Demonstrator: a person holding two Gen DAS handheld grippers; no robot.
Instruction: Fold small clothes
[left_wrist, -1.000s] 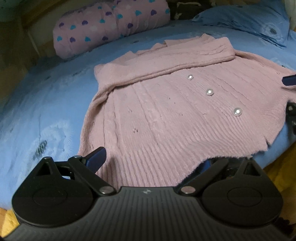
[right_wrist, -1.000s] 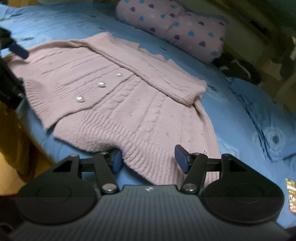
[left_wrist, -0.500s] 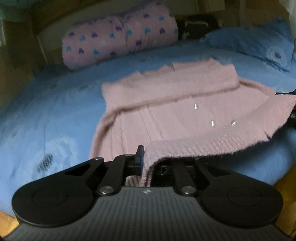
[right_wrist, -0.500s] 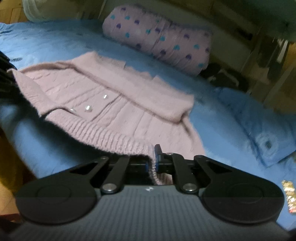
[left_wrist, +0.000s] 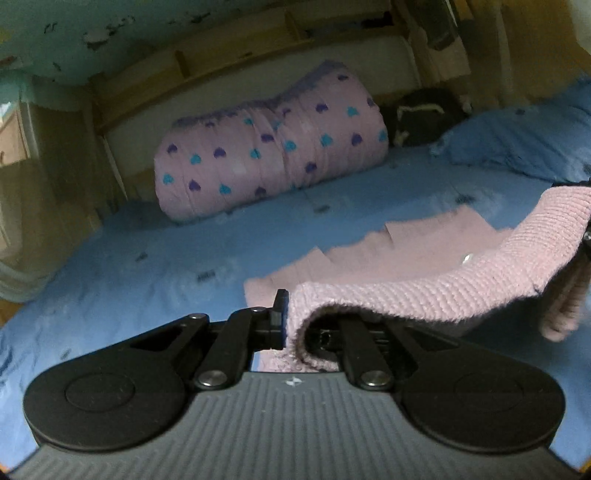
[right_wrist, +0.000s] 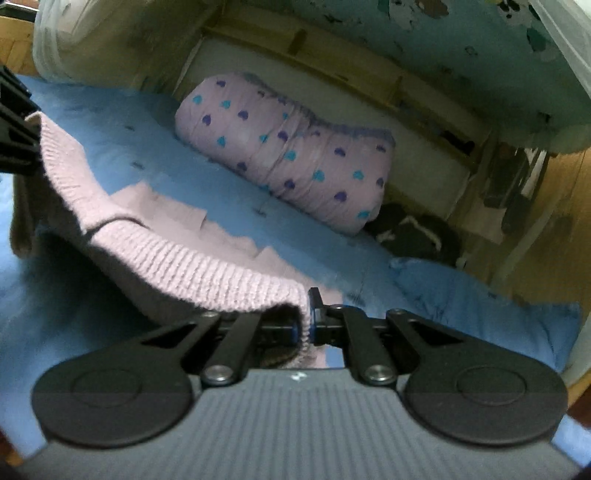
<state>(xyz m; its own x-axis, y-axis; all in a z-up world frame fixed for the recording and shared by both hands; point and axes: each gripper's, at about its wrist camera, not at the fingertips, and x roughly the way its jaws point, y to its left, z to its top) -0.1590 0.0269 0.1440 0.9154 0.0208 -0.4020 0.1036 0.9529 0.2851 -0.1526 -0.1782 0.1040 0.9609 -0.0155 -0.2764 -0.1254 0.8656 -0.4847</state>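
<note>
Gripping the ribbed hem of the pink cardigan (left_wrist: 424, 295), the left gripper (left_wrist: 291, 321) has its jaws clamped tight on one hem corner, knit bunched between them and spilling over the right finger. Right gripper (right_wrist: 304, 317) likewise clenched on the other hem corner, fabric pinched between the blue pads (right_wrist: 312, 306). Both grippers sit low and roughly level, pointing across the bed toward the headboard (left_wrist: 258, 55), with the hem raised off the blue sheet (left_wrist: 147, 266) and stretched between them in a sagging band. Each wrist view catches the other gripper at the frame edge: black linkage at far right in the left view, far left in the right view. Rest of the cardigan lies flat on the sheet beyond the lifted hem, folded sleeve edges visible; one pearl button (left_wrist: 466, 258) shows just under the raised band. Pink bolster with heart print (right_wrist: 288, 155) lies along the headboard, well apart from the cardigan. Blue pillow (right_wrist: 480, 306) sits to the right, a dark bundle (right_wrist: 413, 232) between it and the bolster.
</note>
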